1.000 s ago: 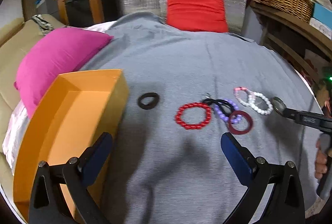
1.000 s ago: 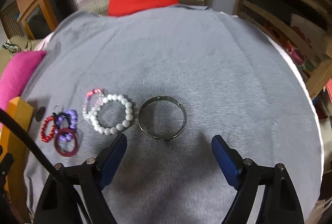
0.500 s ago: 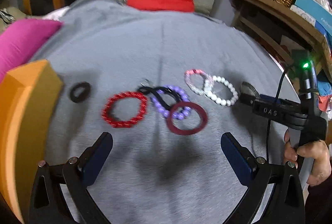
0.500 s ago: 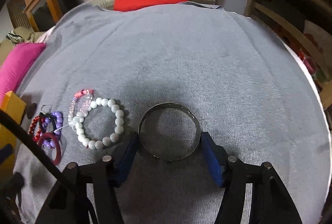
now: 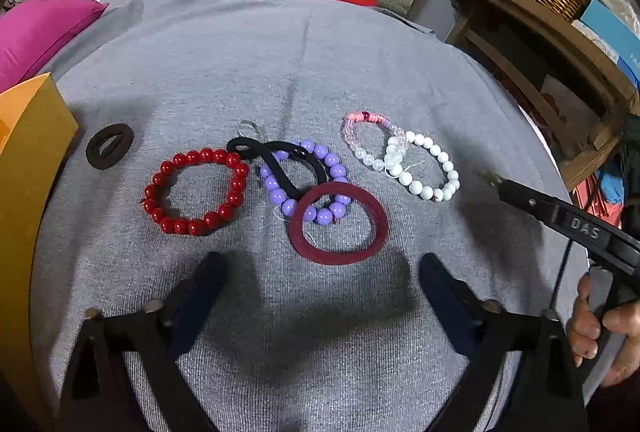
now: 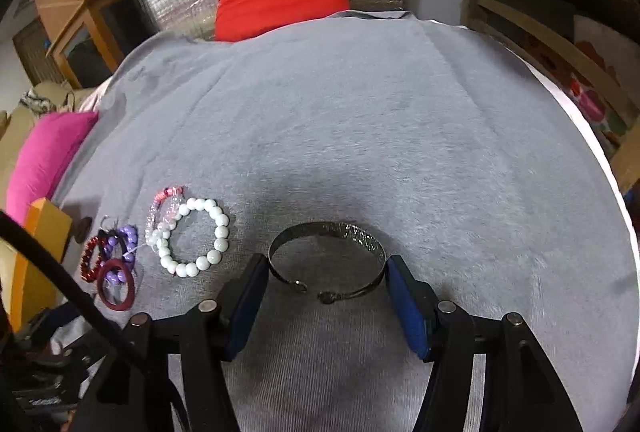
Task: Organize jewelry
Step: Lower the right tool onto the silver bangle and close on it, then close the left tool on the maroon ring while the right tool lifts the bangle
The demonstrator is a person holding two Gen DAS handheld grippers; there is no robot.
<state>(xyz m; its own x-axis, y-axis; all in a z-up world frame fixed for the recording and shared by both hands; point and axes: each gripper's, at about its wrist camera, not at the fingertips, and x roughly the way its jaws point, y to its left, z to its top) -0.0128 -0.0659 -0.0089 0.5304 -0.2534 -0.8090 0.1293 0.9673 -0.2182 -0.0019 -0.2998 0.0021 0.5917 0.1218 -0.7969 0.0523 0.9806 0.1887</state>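
Right now the metal bangle [image 6: 326, 260] is lying on the grey cloth [image 6: 360, 136], and the right tool [image 6: 326, 282] is closing both blue pads against its sides. White letters reading "DAS" are showing on that tool's black body in the left view. The left tool [image 5: 320, 282] is hovering with its jaws apart, narrowing lately, nothing between them, just short of the maroon ring [image 5: 339, 223], purple beads [image 5: 304, 180] and red beads [image 5: 196, 191].

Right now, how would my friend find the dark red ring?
Look at the grey cloth with the rings on it. In the middle bunch, nearest the left tongs, lies the dark red ring. It is smooth fabric, not beads, overlapping the purple beads.
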